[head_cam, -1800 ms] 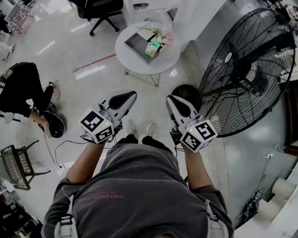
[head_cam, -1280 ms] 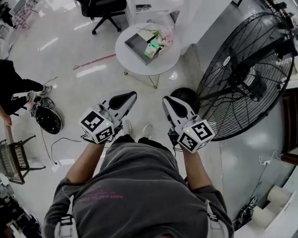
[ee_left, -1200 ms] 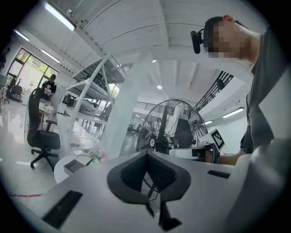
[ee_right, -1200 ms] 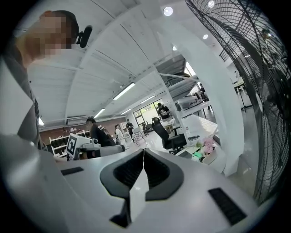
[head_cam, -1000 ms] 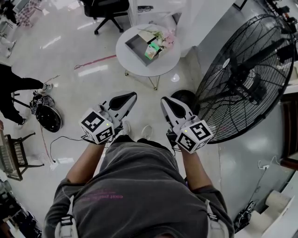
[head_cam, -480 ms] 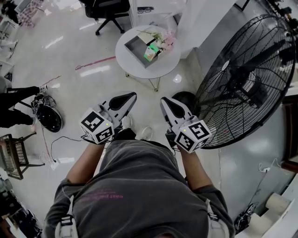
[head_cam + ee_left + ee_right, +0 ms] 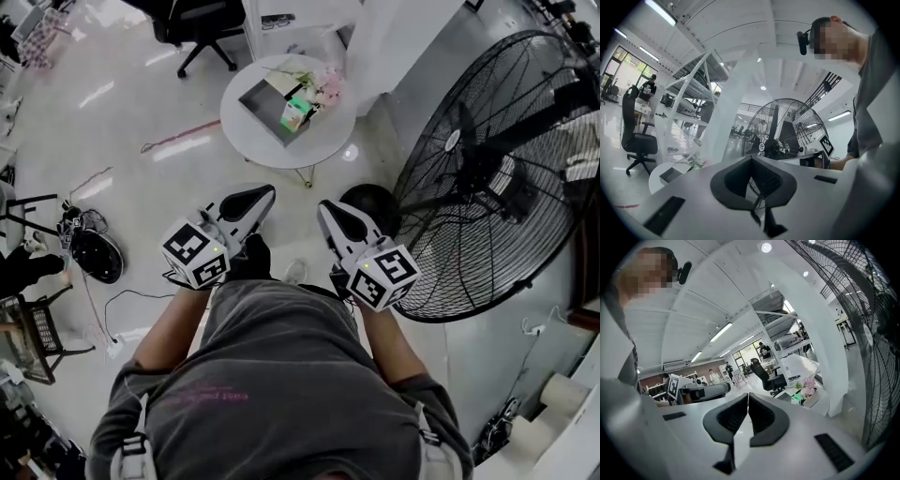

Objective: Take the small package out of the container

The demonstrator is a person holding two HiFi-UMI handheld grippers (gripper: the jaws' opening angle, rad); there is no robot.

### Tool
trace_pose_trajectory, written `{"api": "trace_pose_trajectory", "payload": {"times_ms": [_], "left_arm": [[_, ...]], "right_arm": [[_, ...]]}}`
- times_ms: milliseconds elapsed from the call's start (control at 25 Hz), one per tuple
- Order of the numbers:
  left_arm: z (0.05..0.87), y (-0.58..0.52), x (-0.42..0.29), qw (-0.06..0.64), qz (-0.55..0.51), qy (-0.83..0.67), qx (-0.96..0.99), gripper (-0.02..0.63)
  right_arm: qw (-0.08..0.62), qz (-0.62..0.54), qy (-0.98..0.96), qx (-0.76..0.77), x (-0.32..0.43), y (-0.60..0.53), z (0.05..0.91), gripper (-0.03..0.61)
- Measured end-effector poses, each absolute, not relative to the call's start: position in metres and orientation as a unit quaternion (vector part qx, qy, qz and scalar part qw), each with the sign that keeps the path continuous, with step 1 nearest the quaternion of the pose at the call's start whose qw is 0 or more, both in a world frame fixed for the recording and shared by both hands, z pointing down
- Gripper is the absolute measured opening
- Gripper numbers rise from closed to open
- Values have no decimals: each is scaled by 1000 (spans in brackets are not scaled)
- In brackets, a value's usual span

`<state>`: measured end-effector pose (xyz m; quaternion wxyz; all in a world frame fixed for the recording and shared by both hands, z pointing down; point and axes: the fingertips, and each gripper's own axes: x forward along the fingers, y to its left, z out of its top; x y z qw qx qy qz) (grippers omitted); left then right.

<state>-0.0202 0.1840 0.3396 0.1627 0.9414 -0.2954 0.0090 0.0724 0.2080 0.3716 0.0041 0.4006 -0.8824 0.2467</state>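
The person stood on the glossy floor (image 7: 122, 122), well short of the round counter (image 7: 253, 127), with both tongs held out in front of the body. The left tongs (image 7: 251, 197) were closed, the jaw tips pressed together with nothing between them. The right tongs (image 7: 335, 212) were closed as well, and empty, the pads meeting along a thin line. The two sat side by side with a gap between them, neither one near anything on the counter.

Far ahead on that counter lay the grey container (image 7: 262, 94). The small green package (image 7: 293, 114) stood at its right end, just beside a bunch of pink flowers (image 7: 328, 82). Whether the package sat fully inside was too small to tell. On the right rose a big black fan (image 7: 506, 159), its cage close by the right tongs. A black chair (image 7: 192, 23) stood beyond the counter, far and to the left.
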Motion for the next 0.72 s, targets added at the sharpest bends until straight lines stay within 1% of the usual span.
{"api": "trace_pose_trajectory", "payload": {"times_ms": [280,720], "left_arm": [[350,119,-37,172,16,-266,948,15],[380,13,-82,193,32,-231,953,15]], "right_arm": [[1,261,-862,434,61,146,383,23],[6,279,-831,480,38,41,406,23]]}}
